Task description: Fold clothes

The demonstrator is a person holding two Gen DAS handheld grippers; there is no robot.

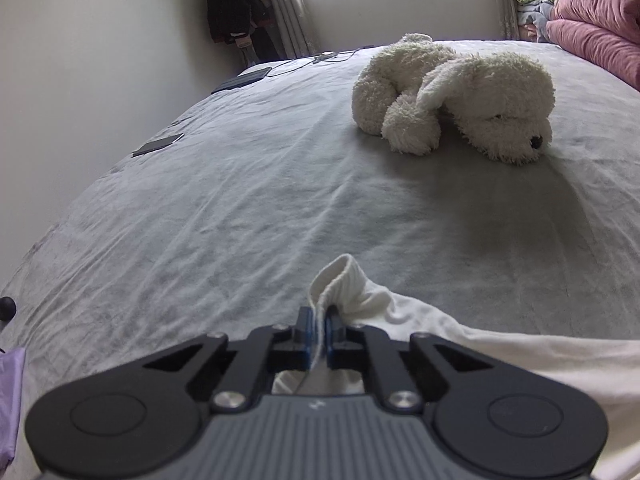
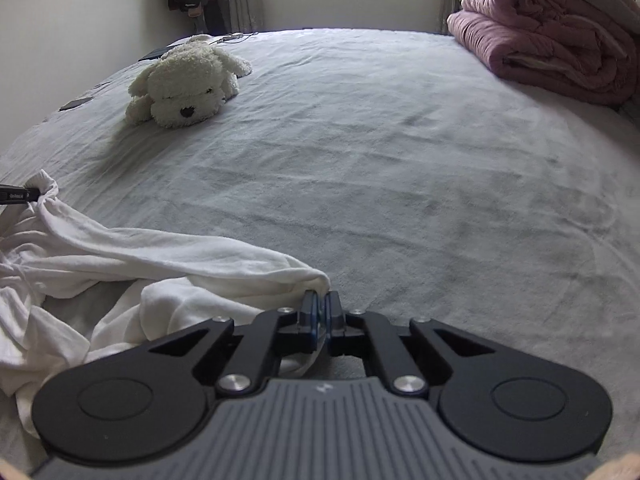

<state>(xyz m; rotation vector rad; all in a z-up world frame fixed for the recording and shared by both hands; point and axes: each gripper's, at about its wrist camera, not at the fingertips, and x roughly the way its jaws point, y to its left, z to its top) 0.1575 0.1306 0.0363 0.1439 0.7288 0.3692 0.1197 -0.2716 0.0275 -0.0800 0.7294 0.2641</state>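
Altogether, one crumpled white cotton garment (image 2: 120,276) lies at the near edge of a wide bed with a grey wrinkled sheet (image 2: 400,160). Two tools hold it. The left tool (image 1: 319,330) is closed on a ribbed cuff, which sticks up between its blue pads (image 1: 306,332). The right tool (image 2: 321,316) is clamped on another edge of the same garment, whose cloth sags between the two grips. One fluffy cream toy dog (image 1: 460,100) lies farther up the bed, well apart from the garment. One rolled pink quilt (image 2: 552,48) sits at the far right. Two flat dark devices (image 1: 158,145) rest near the left edge by the wall.
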